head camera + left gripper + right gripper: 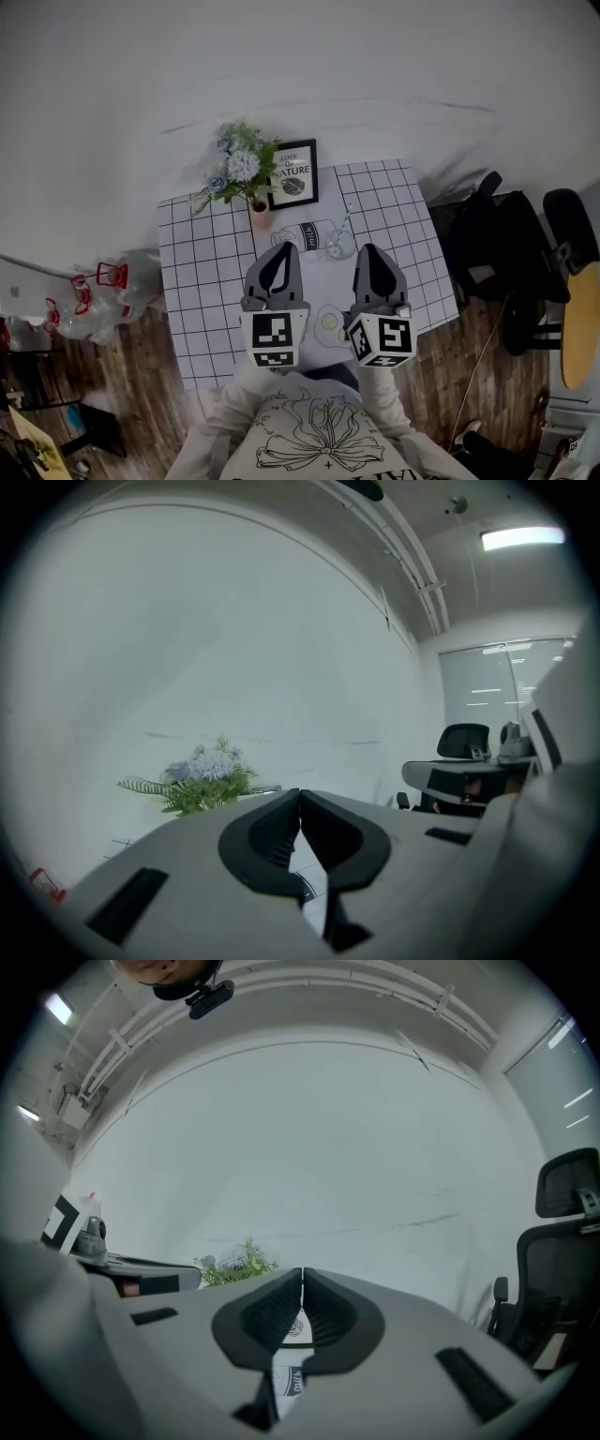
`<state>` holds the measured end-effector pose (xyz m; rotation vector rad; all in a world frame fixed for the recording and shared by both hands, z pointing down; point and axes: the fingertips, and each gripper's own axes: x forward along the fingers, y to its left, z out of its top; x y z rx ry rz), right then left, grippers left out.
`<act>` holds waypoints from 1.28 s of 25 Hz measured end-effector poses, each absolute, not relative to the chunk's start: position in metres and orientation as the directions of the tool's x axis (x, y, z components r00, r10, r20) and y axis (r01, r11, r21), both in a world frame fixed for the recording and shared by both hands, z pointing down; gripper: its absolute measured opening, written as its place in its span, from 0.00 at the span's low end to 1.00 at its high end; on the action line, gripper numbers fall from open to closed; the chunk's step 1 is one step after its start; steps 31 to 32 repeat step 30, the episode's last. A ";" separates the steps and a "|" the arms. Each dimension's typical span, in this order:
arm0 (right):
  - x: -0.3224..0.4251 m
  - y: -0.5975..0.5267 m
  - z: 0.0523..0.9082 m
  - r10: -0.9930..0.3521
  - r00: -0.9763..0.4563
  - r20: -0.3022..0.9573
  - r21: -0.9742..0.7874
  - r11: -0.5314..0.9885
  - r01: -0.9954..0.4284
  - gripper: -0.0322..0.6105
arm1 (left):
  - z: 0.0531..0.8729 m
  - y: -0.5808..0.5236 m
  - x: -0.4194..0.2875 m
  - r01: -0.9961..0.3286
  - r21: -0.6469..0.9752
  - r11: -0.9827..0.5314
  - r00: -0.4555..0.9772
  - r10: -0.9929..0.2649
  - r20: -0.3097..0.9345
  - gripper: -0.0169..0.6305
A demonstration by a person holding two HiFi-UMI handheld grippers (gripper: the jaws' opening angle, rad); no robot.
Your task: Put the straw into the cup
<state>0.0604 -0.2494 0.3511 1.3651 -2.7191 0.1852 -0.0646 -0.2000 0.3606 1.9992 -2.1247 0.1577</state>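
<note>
A clear glass cup [339, 246] stands on the checked tablecloth [202, 272], right of middle. A thin pale straw [346, 220] rises slanted from the cup towards the far side. My left gripper [280, 251] hovers over the near middle of the table, to the left of the cup, jaws closed with nothing between them. My right gripper [368, 250] hangs just right of and nearer than the cup, also shut and empty. In the left gripper view the left gripper [299, 793] has its tips together; in the right gripper view the right gripper [301, 1270] does too. Neither gripper view shows the cup.
A vase of flowers [242, 176] and a framed picture [294, 174] stand at the table's far edge. Black office chairs [511, 248] sit to the right, next to a round wooden tabletop [579, 328]. Clear bags with red handles [94, 295] lie on the floor at the left.
</note>
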 end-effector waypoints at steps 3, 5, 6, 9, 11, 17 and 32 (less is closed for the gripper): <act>0.060 -0.248 0.350 -0.792 -0.595 0.135 -0.068 0.592 -0.803 0.06 | 0.359 -0.199 -0.066 -0.995 0.072 0.068 -0.050 -0.973 0.226 0.03; 0.059 -0.248 0.349 -0.792 -0.596 0.134 -0.069 0.593 -0.802 0.05 | 0.358 -0.199 -0.066 -0.995 0.074 0.068 -0.050 -0.973 0.224 0.03; 0.059 -0.247 0.348 -0.792 -0.596 0.134 -0.072 0.592 -0.802 0.05 | 0.358 -0.199 -0.067 -0.995 0.075 0.068 -0.049 -0.973 0.225 0.03; 0.059 -0.246 0.349 -0.793 -0.594 0.134 -0.077 0.589 -0.804 0.05 | 0.358 -0.199 -0.067 -0.995 0.075 0.068 -0.049 -0.973 0.226 0.03; 0.058 -0.245 0.350 -0.793 -0.594 0.136 -0.075 0.590 -0.804 0.05 | 0.357 -0.198 -0.067 -0.995 0.077 0.066 -0.047 -0.973 0.224 0.03; 0.056 -0.243 0.350 -0.790 -0.597 0.137 -0.070 0.594 -0.802 0.05 | 0.356 -0.197 -0.067 -0.995 0.080 0.064 -0.045 -0.974 0.221 0.03; 0.055 -0.245 0.351 -0.784 -0.605 0.134 -0.079 0.601 -0.796 0.05 | 0.356 -0.199 -0.065 -0.995 0.071 0.062 -0.046 -0.976 0.213 0.03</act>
